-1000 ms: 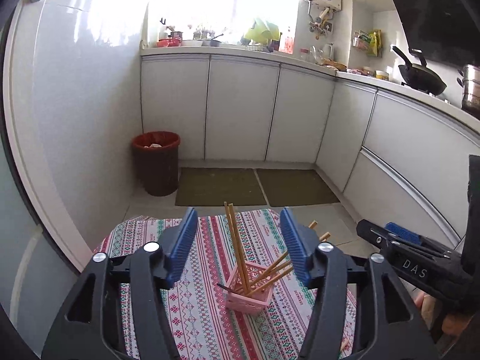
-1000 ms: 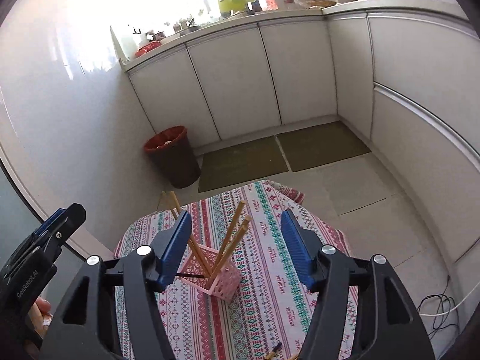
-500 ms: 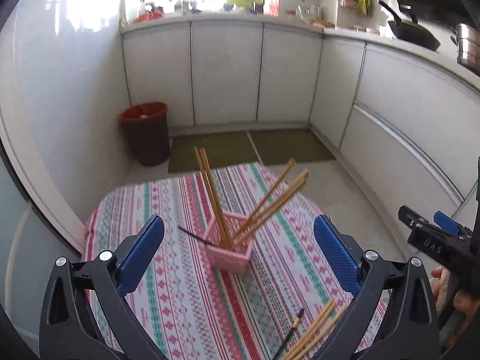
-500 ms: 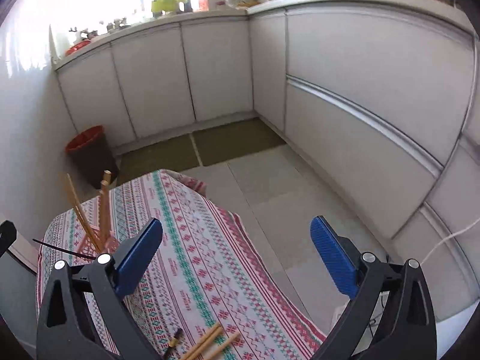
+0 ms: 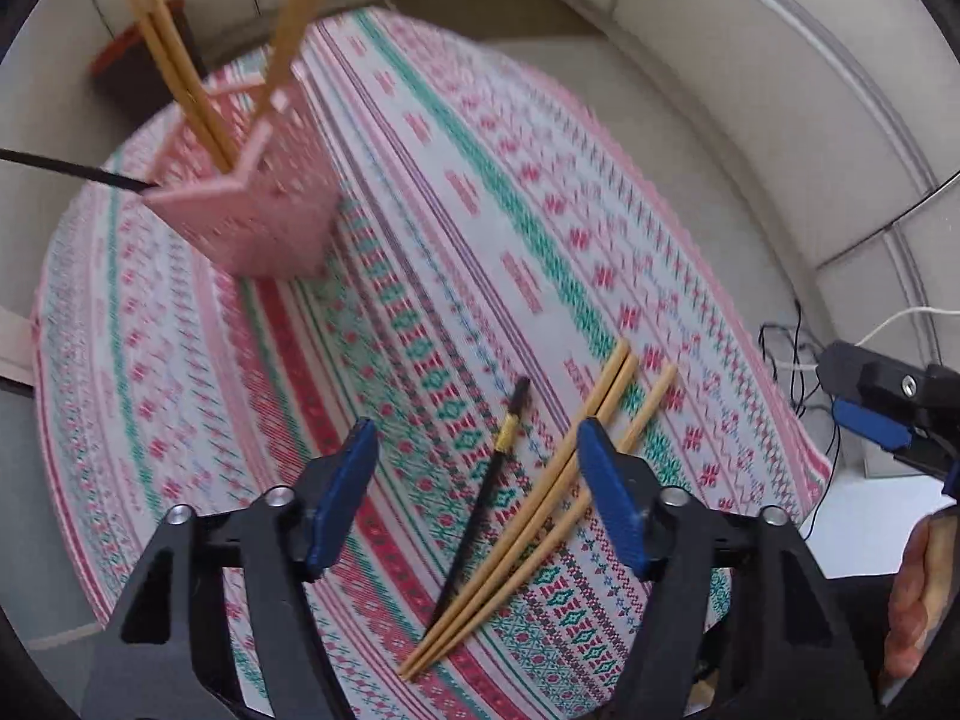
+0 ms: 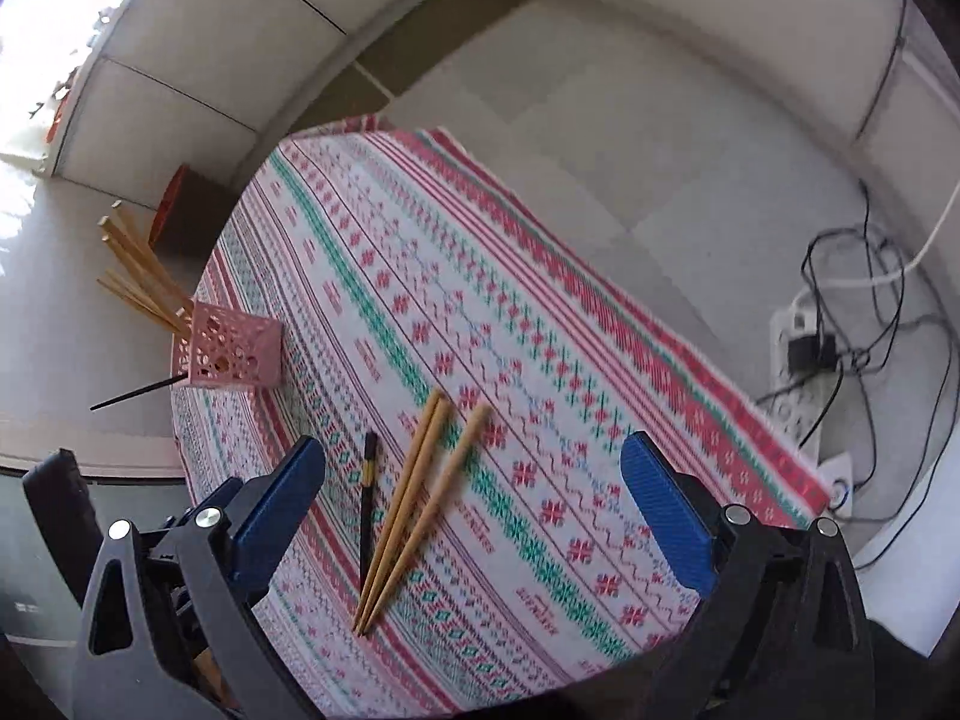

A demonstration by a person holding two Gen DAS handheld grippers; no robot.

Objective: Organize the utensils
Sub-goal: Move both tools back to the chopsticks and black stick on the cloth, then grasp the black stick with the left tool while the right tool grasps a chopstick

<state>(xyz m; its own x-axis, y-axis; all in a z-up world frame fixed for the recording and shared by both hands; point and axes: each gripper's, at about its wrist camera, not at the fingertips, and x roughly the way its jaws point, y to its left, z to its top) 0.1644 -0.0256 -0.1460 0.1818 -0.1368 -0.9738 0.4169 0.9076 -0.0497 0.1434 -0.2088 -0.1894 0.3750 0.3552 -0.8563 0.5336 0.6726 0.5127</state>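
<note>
Bamboo-coloured chopsticks (image 5: 540, 516) lie loose on the striped tablecloth (image 5: 420, 192) — three of them fanned out low in the left wrist view, with one black chopstick (image 5: 486, 492) just beside them on the left. Your left gripper (image 5: 477, 492) points down over this bunch; its jaws have just been closing yet stand apart, the black stick and two pale ones between the blue pads (image 5: 342, 492) but not pressed by them. The third pale stick passes under the right-hand pad.

In the right wrist view your right gripper (image 6: 474, 504) hangs over the same loose chopsticks (image 6: 414, 498), jaws spread wide and clamped on nothing — the sticks sit left of centre in the gap. The pink perforated holder (image 6: 231, 354) stands at the left edge of the cloth in that view, upper left in the other, with more pale chopsticks (image 6: 138, 282) leaning out of it and a thin black one (image 6: 129, 396) poking sideways.
</note>
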